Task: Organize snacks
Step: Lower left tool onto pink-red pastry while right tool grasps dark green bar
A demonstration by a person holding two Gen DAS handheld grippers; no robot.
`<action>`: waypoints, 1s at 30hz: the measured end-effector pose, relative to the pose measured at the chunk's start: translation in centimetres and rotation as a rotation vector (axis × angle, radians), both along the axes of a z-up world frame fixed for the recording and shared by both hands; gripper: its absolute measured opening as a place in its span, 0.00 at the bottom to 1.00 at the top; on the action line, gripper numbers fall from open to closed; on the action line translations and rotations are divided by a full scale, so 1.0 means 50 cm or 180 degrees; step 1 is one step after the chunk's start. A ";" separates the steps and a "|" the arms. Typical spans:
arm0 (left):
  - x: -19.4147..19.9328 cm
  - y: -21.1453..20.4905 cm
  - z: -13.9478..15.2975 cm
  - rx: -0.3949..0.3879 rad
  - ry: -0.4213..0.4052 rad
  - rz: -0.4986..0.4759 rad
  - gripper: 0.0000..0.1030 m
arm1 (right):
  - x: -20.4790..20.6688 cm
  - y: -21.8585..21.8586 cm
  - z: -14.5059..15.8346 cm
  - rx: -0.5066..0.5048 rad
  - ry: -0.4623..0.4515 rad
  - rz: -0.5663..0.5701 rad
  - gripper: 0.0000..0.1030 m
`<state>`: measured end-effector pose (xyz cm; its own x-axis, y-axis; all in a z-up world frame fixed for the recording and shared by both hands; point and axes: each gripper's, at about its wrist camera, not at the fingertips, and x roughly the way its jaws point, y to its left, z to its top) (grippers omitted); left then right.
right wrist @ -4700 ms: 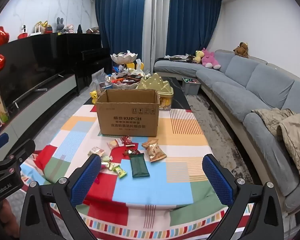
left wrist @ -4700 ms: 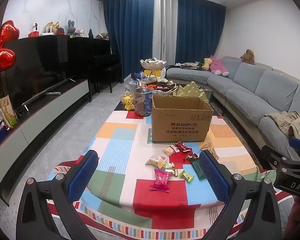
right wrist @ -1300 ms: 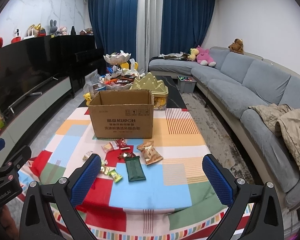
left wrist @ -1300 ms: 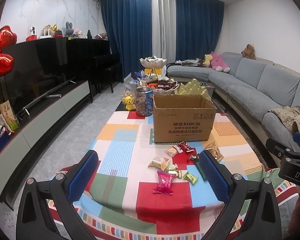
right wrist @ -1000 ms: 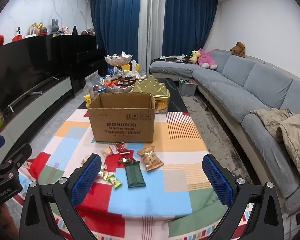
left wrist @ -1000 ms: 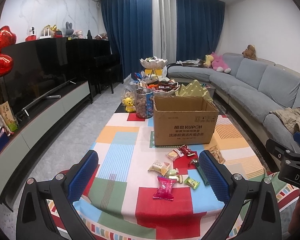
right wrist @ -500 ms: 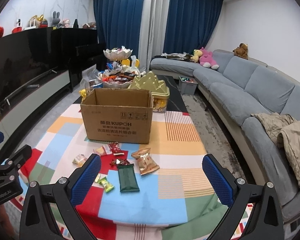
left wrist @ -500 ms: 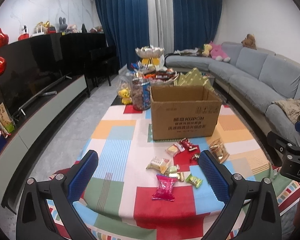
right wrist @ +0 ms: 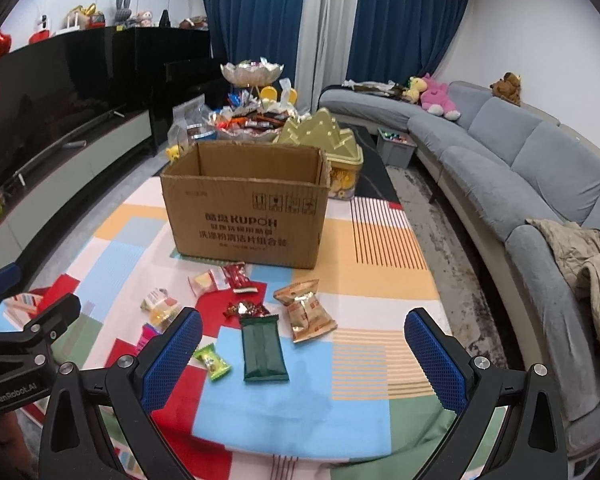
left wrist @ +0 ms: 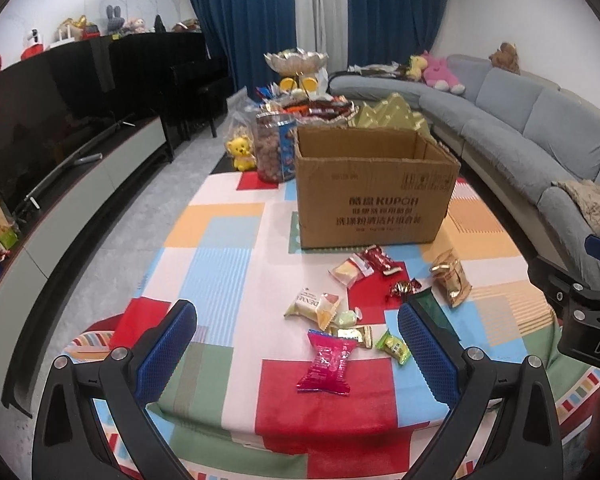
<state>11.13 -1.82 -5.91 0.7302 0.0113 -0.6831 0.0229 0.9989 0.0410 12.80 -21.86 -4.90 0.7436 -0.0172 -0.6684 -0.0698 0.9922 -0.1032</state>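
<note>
I have both tongs spread wide and empty above the near edge of the tabletop (left wrist: 220, 240): the left tongs (left wrist: 296, 334) hang over the pink packet (left wrist: 327, 361), the right tongs (right wrist: 302, 344) over the dark green packet (right wrist: 262, 347). The cardboard box (right wrist: 244, 216) stands open-topped on the patchwork cloth, and the snacks lie loose in a cluster on the near side of it, well apart from every tabletop edge. A red packet (right wrist: 238, 276) lies closest to the box front, the gold packet (right wrist: 306, 310) a little nearer to me. To the right of the box the cloth is bare out to the edge, then floor, then the grey sofa (right wrist: 520, 160). Behind the box a gold tin (right wrist: 332, 140) and a heap of sweets crowd the far end.
</note>
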 end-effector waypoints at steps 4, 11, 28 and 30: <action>0.023 -0.007 -0.030 0.0014 0.0116 -0.0040 1.00 | 0.027 -0.002 -0.034 0.0018 0.0150 0.0003 0.99; 0.066 -0.008 -0.098 0.0032 0.0369 -0.0014 0.99 | 0.079 0.013 -0.096 -0.0012 0.0347 0.0119 0.99; 0.116 -0.007 -0.210 0.0055 0.0778 -0.0105 0.93 | 0.144 0.044 -0.206 0.0034 0.0699 0.0250 0.95; 0.118 -0.009 -0.219 0.0063 0.0814 -0.0131 0.92 | 0.147 0.045 -0.214 0.0039 0.0735 0.0256 0.95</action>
<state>17.06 -2.27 -16.88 0.5339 0.0004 -0.8456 0.0757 0.9960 0.0482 20.16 -19.63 -15.61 0.5697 0.0450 -0.8206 -0.1689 0.9836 -0.0634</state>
